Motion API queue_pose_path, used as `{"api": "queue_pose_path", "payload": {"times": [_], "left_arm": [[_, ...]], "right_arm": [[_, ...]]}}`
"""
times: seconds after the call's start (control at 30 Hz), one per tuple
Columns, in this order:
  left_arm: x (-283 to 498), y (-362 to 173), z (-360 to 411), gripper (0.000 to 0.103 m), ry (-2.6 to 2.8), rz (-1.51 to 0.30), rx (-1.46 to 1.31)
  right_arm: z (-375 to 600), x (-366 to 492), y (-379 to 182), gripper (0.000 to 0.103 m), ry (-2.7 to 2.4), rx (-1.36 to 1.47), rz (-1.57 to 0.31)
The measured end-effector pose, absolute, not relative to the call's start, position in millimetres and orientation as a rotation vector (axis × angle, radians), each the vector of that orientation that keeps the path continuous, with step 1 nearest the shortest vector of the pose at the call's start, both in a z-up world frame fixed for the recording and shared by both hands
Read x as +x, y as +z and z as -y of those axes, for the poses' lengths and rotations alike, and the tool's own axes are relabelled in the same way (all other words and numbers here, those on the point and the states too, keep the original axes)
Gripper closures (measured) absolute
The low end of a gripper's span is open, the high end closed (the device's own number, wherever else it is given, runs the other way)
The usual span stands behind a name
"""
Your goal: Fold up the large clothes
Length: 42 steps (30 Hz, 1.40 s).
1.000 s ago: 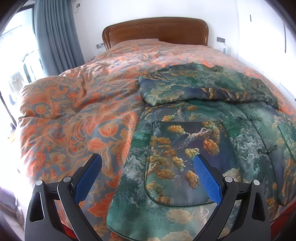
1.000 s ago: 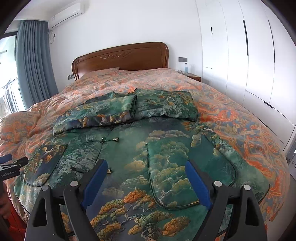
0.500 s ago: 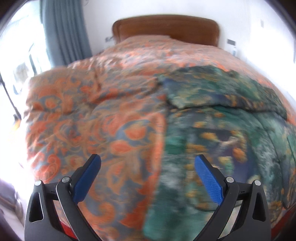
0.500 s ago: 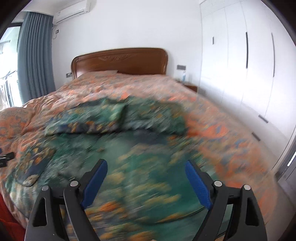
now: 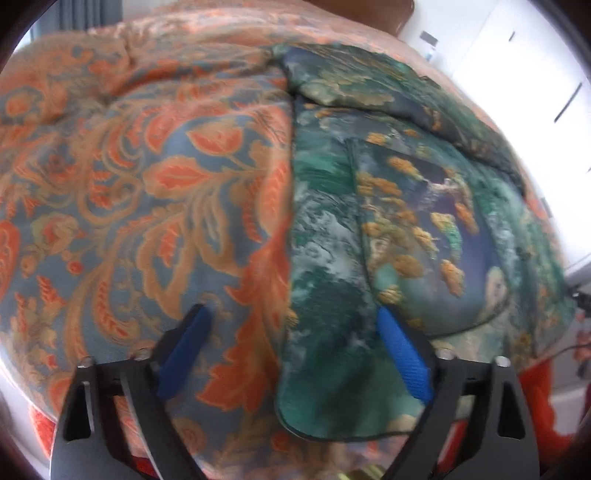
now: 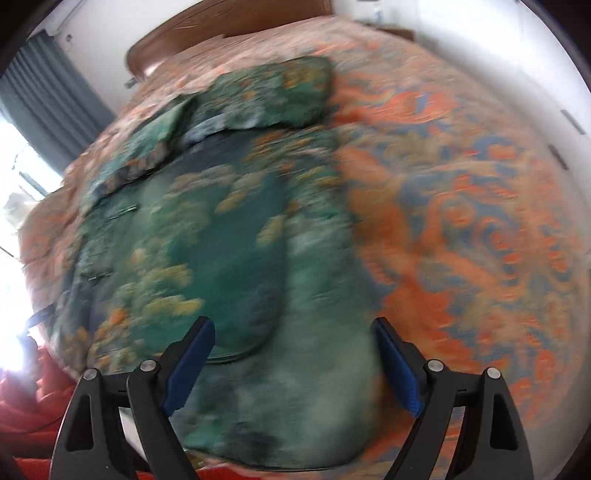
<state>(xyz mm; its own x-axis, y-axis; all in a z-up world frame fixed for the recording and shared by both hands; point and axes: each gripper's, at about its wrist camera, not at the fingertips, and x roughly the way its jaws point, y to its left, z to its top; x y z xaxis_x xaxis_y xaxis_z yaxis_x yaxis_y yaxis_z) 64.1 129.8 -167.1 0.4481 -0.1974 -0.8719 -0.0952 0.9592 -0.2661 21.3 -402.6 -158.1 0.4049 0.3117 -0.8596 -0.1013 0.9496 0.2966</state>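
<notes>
A large green padded jacket with gold tree print [image 5: 406, 221] lies flat on the bed, sleeves folded across its top. It also shows in the right wrist view [image 6: 221, 229], blurred. My left gripper [image 5: 291, 332] is open and empty, low over the jacket's left hem corner, straddling its left edge. My right gripper [image 6: 291, 343] is open and empty, low over the jacket's right hem corner, blue pads either side of the fabric edge.
The bed has an orange and blue paisley quilt [image 5: 129, 177], also in the right wrist view [image 6: 461, 221]. A wooden headboard [image 6: 229, 26] stands at the far end. Grey curtains [image 6: 48, 96] hang at the left. Red fabric [image 6: 33, 406] shows below the bed edge.
Both grippers have dropped down and moved outward toward the jacket's two bottom corners. The views have tilted and blurred. Both stay open.
</notes>
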Motion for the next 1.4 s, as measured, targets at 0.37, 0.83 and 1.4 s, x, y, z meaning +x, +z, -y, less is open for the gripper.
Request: {"api": "queue_pose_path", "payload": {"times": [0.37,0.83,1.4], "left_arm": [[50,-166,-88,0.087,-0.2,-1.184,-0.168],[16,-136,-116,0.093,-0.211,-1.09,-0.292],[-8,-91,-137,0.093,-0.284,-1.043,-0.449]], "right_arm": [[381,24,-138,0.084,0.313,0.184,-1.179],[385,1,-112,0.088,0.324,0.243,-1.105],[393,-48,-93,0.089,0.4,0.323,-1.121]]}}
